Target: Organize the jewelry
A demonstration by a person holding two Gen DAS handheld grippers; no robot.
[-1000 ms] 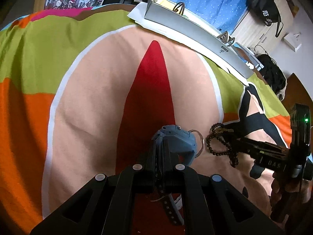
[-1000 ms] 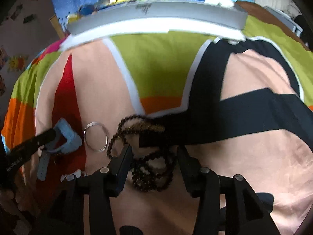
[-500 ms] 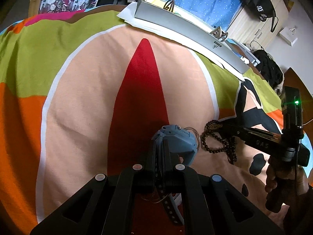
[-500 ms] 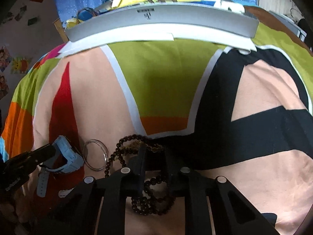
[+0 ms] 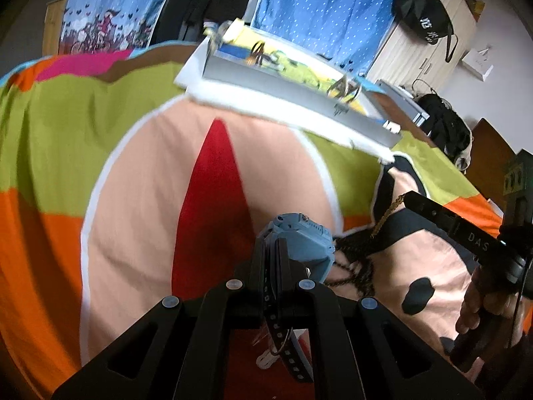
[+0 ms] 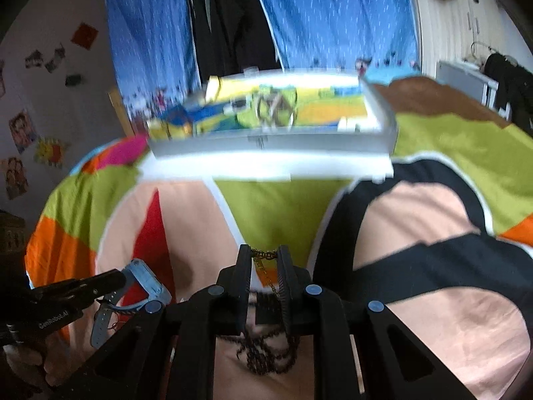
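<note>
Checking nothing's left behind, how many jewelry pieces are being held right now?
2: blue watch in the left gripper, beaded necklace in the right gripper. Others may be hidden.

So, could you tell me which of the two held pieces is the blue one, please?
The watch, clamped by its strap in the left gripper. The right gripper holds a dark bead necklace by its gold chain, hanging below.

Both wrist cameras look along their tongs, low over the bedspread [image 5: 140, 173], sharing the tray [image 6: 273, 143].
</note>
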